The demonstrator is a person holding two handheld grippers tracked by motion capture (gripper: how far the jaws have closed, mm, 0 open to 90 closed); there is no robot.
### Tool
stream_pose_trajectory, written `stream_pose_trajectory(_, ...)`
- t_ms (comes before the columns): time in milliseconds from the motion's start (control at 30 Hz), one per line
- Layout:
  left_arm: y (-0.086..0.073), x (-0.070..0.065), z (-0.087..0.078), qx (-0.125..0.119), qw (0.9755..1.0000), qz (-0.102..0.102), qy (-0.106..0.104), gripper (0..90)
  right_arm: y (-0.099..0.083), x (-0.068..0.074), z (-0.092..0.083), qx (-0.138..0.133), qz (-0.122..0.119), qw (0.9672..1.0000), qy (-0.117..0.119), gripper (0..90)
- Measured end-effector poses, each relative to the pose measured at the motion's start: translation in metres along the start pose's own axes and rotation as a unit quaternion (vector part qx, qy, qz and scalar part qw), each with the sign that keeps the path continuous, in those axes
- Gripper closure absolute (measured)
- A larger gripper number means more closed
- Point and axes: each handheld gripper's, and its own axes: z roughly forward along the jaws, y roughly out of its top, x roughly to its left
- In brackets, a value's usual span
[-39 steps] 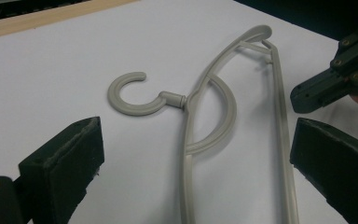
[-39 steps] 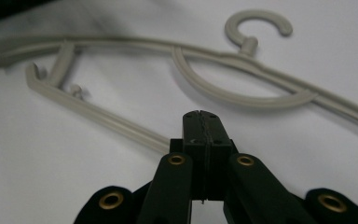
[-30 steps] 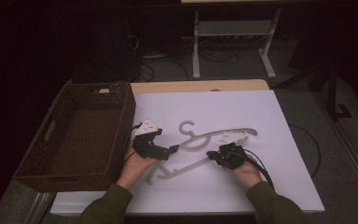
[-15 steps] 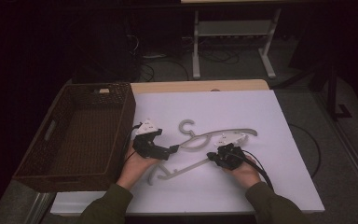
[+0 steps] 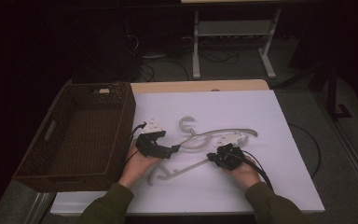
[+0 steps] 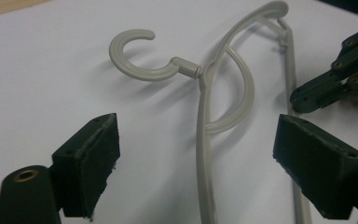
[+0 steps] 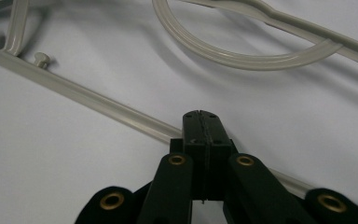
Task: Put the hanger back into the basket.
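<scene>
A grey plastic hanger [image 5: 223, 134] lies flat on the white table top [image 5: 261, 112], its hook [image 6: 130, 51] pointing away from me. My left gripper [image 5: 175, 149] sits at the hanger's left part. Its jaws have just been closing, and one curved arm of the hanger [image 6: 204, 140] runs between the pads [image 6: 91, 158] without touching them. My right gripper [image 7: 200, 114] is shut, pads together, directly over the hanger's straight bottom bar [image 7: 88, 95], which passes under its tips. In the left gripper view, the right gripper [image 6: 326, 84] shows at the right edge.
A dark woven basket [image 5: 121, 121] stands on the left of the table, close beside my left hand. Beyond the table's far edge is a metal stand [image 5: 233, 32] and cables on the floor. White table surface lies open to the right and far side.
</scene>
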Motion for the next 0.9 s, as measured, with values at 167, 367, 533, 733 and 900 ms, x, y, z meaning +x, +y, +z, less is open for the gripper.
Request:
stream_pose_trajectory(167, 0.003, 0.000, 0.011, 0.039, 0.9990, 0.023, 0.002, 22.8, 0.000, 0.000, 0.000, 0.001, 0.001, 1.0000, 0.000, 89.6)
stream_pose_trajectory(367, 0.005, 0.001, 0.023, 0.066, 0.9972, 0.037, 0.001, 37.6, 0.000, -0.001, 0.000, 0.000, 0.003, 1.0000, 0.003, 89.7)
stream_pose_trajectory(533, 0.005, 0.000, 0.029, 0.091, 0.9943, 0.055, 0.006, 45.9, 0.000, -0.001, 0.000, 0.001, 0.002, 1.0000, 0.002, 89.6)
stream_pose_trajectory(733, 0.003, -0.004, 0.034, 0.109, 0.9916, 0.070, 0.005, 55.9, 0.000, -0.001, 0.000, 0.000, 0.001, 1.0000, 0.003, 89.6)
stream_pose_trajectory(900, 0.002, -0.007, 0.035, 0.118, 0.9900, 0.077, 0.004, 63.2, 0.000, -0.001, 0.000, 0.000, 0.001, 1.0000, 0.003, 89.6)
